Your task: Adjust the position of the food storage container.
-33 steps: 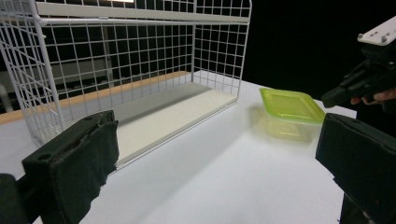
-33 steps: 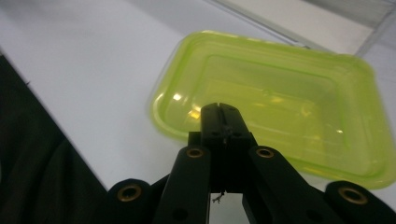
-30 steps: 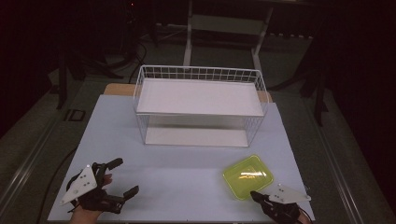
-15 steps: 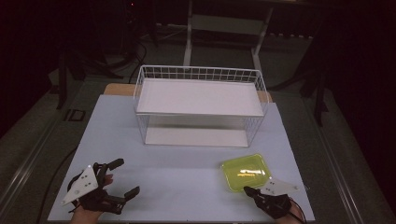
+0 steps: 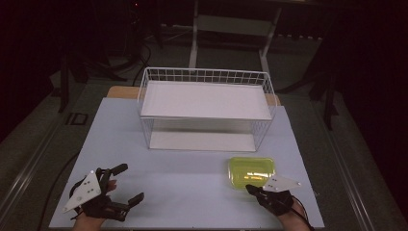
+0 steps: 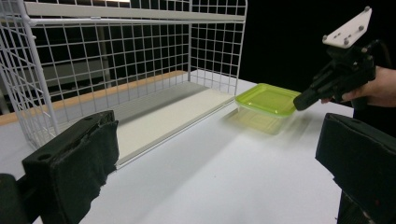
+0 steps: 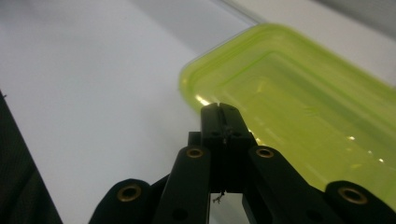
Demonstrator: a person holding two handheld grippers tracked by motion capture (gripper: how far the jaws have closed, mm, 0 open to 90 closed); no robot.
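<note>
Right gripper [image 5: 251,189]: jaws clenched together, empty, tips at the near edge of the translucent lime-green plastic lidded container [image 5: 251,172].
Left gripper [image 5: 126,185]: jaws released wide, empty.
Container: on the pale table [image 5: 183,178], before the white wire basket [image 5: 207,108].

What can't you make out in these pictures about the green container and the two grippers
- Green container: right gripper view, its far end is cut off by the frame edge; the shut right gripper hides part of the near rim, so contact is unclear.
- Container contents: high view, too small and glary to tell.
- Left gripper: left gripper view, both open jaws are cut off at the bottom edge.
- Wire basket: left gripper view, top and left side cropped.
</note>
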